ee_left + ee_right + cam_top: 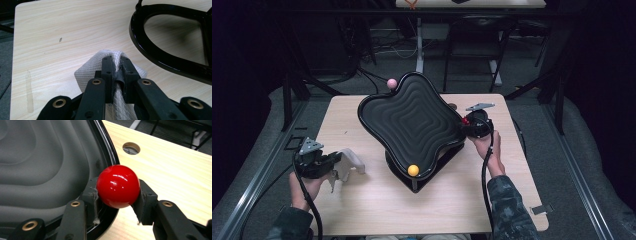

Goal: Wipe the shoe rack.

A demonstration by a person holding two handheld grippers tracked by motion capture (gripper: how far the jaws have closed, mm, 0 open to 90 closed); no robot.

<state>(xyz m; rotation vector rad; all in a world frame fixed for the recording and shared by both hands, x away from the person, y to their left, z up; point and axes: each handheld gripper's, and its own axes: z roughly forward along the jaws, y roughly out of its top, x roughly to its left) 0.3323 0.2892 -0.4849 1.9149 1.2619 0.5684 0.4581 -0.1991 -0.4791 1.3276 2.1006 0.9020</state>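
A black wavy tray [412,120] with ridged rings stands tilted on a black stand in the middle of the table. A yellow ball [413,170] lies at its near rim and a pink ball [391,83] sits at its far left edge. My right gripper [468,122] is shut on a shiny red ball [118,186], held over the tray's right rim [107,150]. At the table's left, my left gripper [343,162] is shut on a folded white cloth [110,62], its jaws pinching the fabric [352,160] just above the wood.
The light wooden table [362,210] has a round cable hole [131,148] near the right gripper. The tray's black stand [165,50] curves close to the left gripper. A second table and dark stands lie beyond the far edge.
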